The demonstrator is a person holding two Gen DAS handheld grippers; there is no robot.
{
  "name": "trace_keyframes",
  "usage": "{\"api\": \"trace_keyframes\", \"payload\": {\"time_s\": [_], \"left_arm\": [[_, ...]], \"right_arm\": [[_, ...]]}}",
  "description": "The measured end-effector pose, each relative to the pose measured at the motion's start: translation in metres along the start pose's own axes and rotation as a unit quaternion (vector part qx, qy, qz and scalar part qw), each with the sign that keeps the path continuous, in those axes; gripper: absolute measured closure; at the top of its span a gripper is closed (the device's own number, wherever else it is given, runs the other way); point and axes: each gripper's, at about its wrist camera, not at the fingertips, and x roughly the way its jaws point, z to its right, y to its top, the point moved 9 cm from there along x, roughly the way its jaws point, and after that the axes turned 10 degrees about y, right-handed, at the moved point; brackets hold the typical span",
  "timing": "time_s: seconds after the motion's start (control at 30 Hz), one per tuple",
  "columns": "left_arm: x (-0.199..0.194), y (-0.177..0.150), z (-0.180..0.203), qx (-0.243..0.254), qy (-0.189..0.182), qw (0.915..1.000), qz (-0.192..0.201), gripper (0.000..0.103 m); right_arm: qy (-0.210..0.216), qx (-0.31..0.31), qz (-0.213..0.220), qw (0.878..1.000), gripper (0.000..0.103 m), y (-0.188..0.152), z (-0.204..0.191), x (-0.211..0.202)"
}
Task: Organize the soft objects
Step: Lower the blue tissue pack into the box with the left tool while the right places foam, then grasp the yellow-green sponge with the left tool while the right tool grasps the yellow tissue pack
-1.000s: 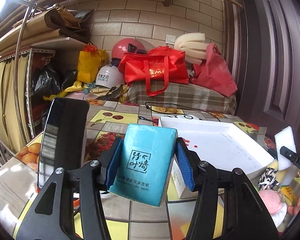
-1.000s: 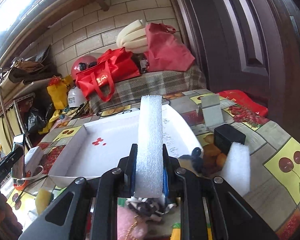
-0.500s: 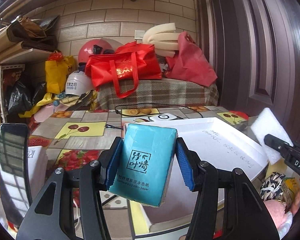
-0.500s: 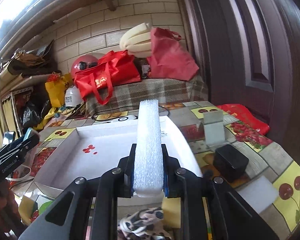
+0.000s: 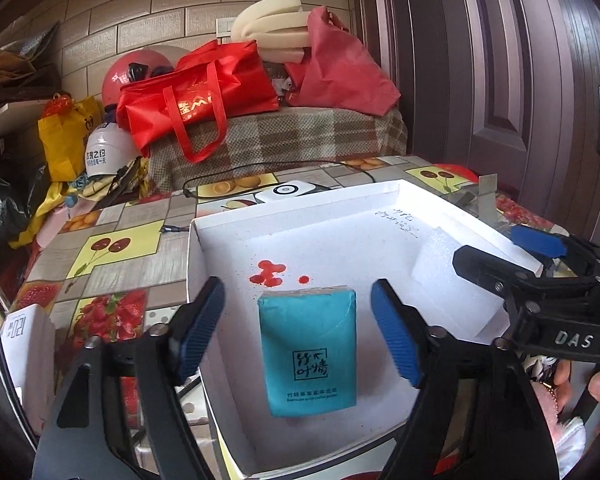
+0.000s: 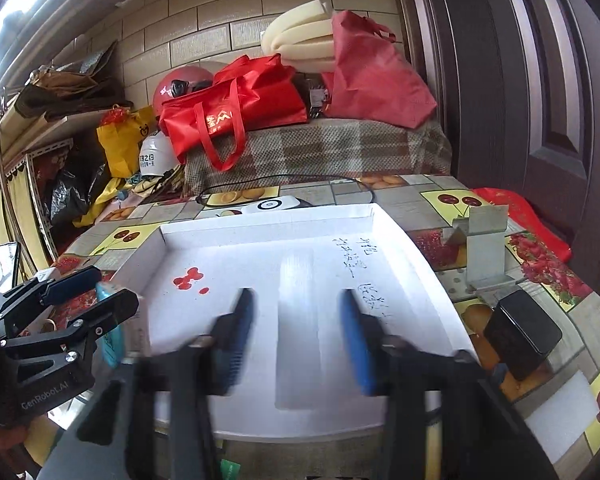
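The left gripper (image 5: 298,332) is over the near part of the white box (image 5: 428,196). Its jaws are opening. The blue tissue pack (image 5: 308,354) is between them, but the blue pads (image 5: 202,330) stand clear of it on both sides. The pack is inside the box, near the front wall, just below some red spots (image 5: 270,272) on the box floor.

The right gripper (image 6: 298,340) is over the same box, on the other side. Its jaws are opening too, and they look blurry. The white foam strip (image 6: 298,328) is between them, and the pads are not touching it. The strip lies in the box, pointing away from the camera, next to some dark handwriting (image 6: 358,264).

In the left view, the foam shows as a pale block by the right wall of the box, just past the right gripper's black finger.

The box sits on a surface (image 5: 112,248) with fruit pictures on it. A black cube (image 6: 522,332) and another piece of white foam (image 6: 560,408) rest on the surface to the right of the box. Red bags (image 5: 204,92) sit on a checked cloth behind.
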Motion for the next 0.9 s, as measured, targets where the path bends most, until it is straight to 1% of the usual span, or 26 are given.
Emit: {"api": "trace_keyframes", "payload": {"time_s": [0.03, 0.1, 0.17, 0.23, 0.33, 0.4, 0.5, 0.67, 0.8, 0.9], "left_arm": [[0.000, 0.000, -0.002, -0.003, 0.003, 1.0000, 0.001, 0.017], [0.000, 0.000, -0.005, -0.010, 0.006, 0.9999, 0.000, 0.011], [-0.001, 0.001, -0.008, -0.015, 0.010, 0.9998, 0.005, 0.008], [-0.004, 0.002, -0.014, -0.027, 0.018, 0.9994, 0.013, 0.001], [-0.014, 0.006, -0.028, -0.061, 0.012, 0.9974, 0.037, 0.000], [-0.024, 0.008, -0.039, -0.087, 0.006, 0.9944, 0.059, 0.000], [-0.032, 0.003, -0.048, -0.101, -0.002, 0.9934, 0.055, 0.000], [-0.052, -0.009, -0.056, -0.094, -0.014, 0.9941, 0.052, 0.000], [-0.072, -0.020, -0.053, -0.072, -0.025, 0.9956, 0.055, 0.000], [-0.089, -0.028, -0.049, -0.052, -0.040, 0.9963, 0.057, 0.000]], "right_arm": [[-0.003, 0.001, 0.005, 1.000, 0.000, 0.000, 0.001, -0.002], [-0.003, 0.000, 0.013, 1.000, 0.000, 0.002, 0.001, -0.006], [-0.008, -0.006, 0.022, 1.000, 0.000, 0.004, 0.000, -0.011], [-0.014, -0.015, 0.037, 0.999, 0.000, 0.007, -0.002, -0.017], [-0.017, -0.025, 0.066, 0.997, 0.000, 0.011, -0.006, -0.028], [-0.025, -0.030, 0.073, 0.997, 0.000, 0.012, -0.006, -0.034], [-0.030, -0.030, 0.079, 0.996, 0.000, 0.010, -0.002, -0.045], [-0.040, -0.022, 0.083, 0.995, 0.000, 0.002, 0.011, -0.068], [-0.043, -0.014, 0.076, 0.996, 0.000, -0.009, 0.026, -0.090], [-0.053, 0.007, 0.061, 0.997, 0.000, -0.020, 0.047, -0.108]]}}
